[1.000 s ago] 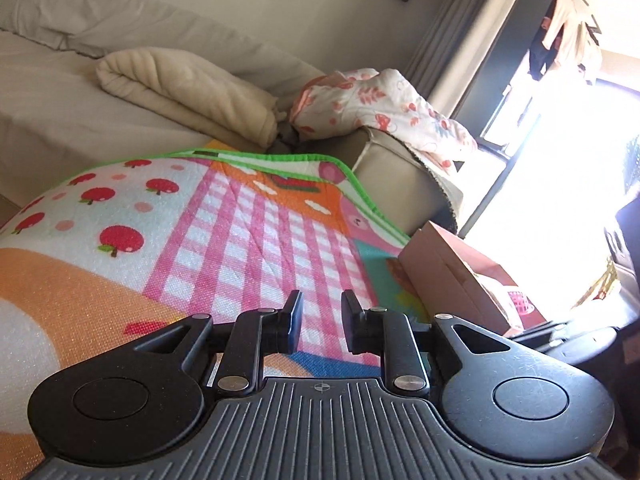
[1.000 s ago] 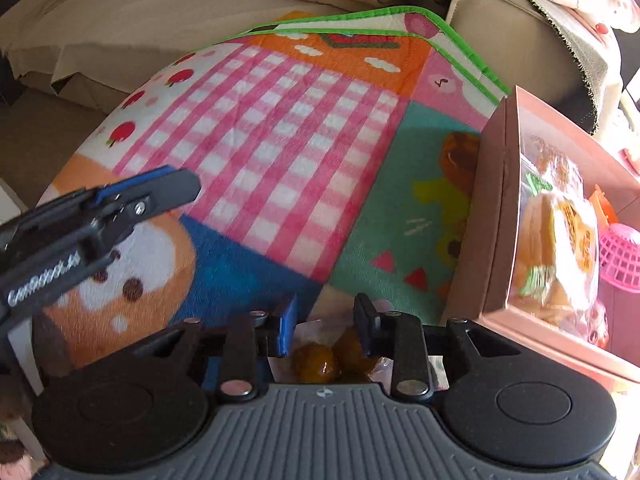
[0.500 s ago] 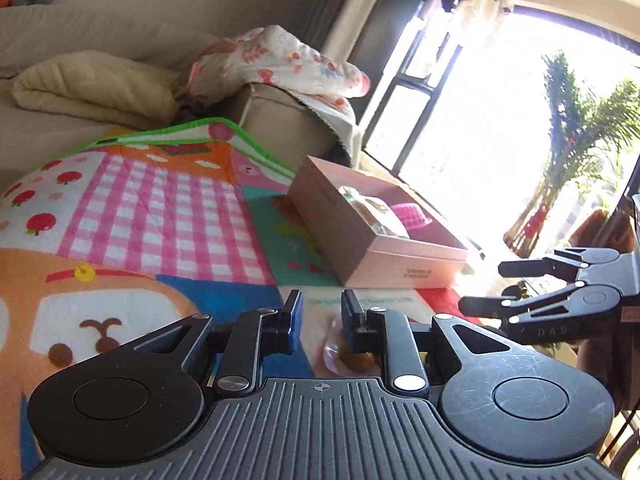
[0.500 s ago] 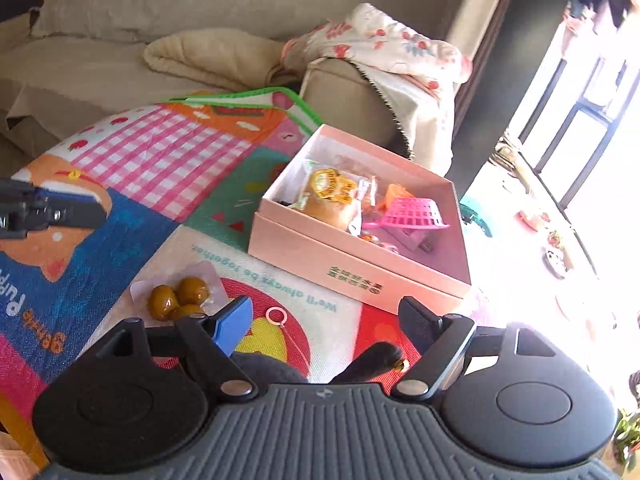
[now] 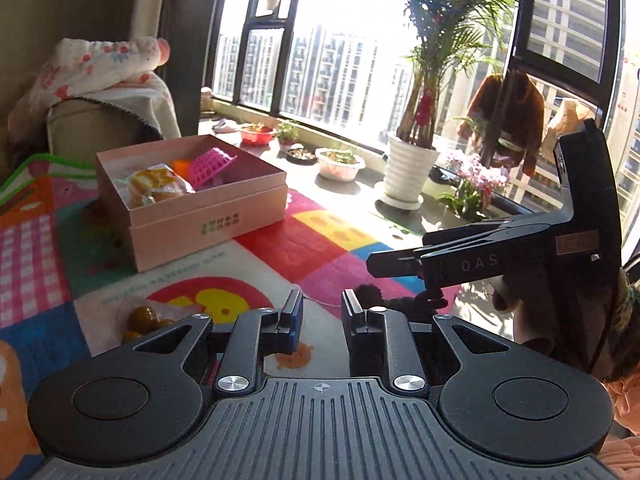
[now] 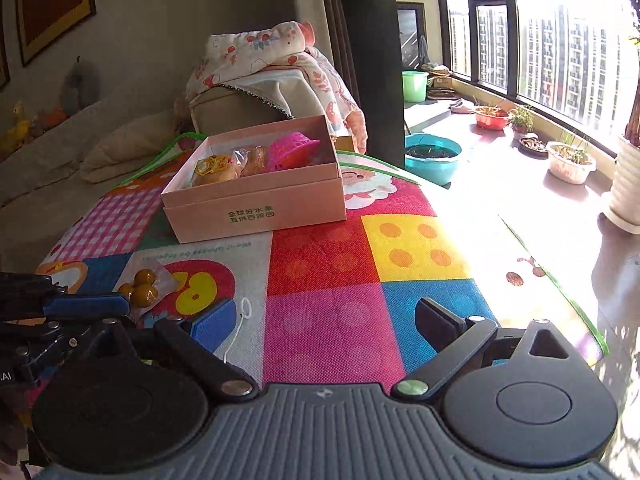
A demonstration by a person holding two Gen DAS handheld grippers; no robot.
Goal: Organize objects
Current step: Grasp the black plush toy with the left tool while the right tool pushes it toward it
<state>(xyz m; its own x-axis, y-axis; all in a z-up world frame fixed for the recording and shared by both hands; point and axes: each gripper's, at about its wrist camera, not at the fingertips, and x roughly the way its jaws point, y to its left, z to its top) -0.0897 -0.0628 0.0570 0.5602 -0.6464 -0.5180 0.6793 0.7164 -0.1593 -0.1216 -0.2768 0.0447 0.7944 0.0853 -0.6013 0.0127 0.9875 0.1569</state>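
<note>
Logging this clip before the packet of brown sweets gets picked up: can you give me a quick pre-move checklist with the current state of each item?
1. Right gripper jaws apart, nothing between them: ok; they have just been opening.
2. Left gripper jaws shut and holding nothing: ok.
3. Packet of brown sweets lying free on the mat, outside the box: ok.
4. Pink box open on top: ok.
5. Room left in the box beside the bread pack and pink basket: cannot tell.
6. White loop of cord clear of the packet: ok.
</note>
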